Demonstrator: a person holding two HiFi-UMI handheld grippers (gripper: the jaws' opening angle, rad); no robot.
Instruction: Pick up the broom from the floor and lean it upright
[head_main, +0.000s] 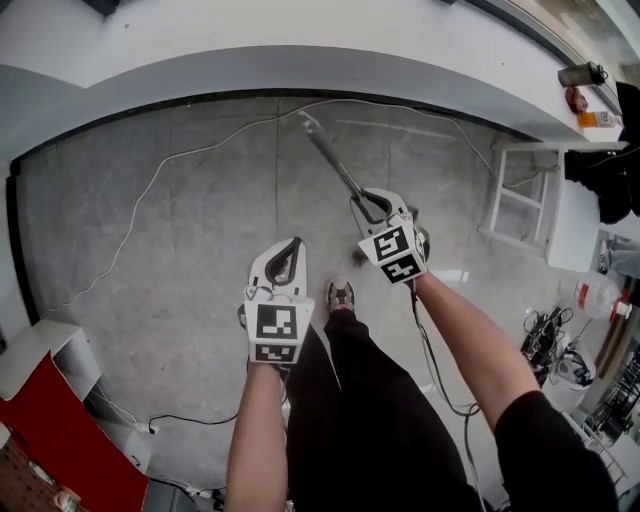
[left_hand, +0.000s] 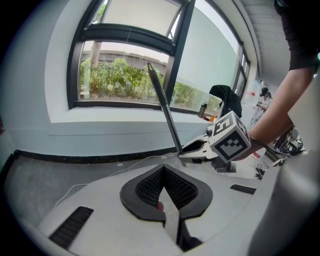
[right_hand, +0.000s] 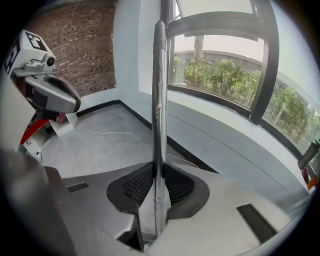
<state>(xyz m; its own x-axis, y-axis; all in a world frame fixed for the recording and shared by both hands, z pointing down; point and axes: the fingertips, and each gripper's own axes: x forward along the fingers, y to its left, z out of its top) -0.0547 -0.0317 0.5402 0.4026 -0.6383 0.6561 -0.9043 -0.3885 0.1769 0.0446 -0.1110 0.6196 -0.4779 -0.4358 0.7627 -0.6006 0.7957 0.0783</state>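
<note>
Jaws on the right gripper (right_hand: 159, 172) clench the broom handle (right_hand: 159, 85); those on the left gripper (left_hand: 164, 172) meet, empty.

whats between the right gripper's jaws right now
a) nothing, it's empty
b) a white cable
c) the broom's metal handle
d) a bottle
c: in the right gripper view the broom handle runs straight up between the pads of the right gripper, which press on it from both sides.
</note>
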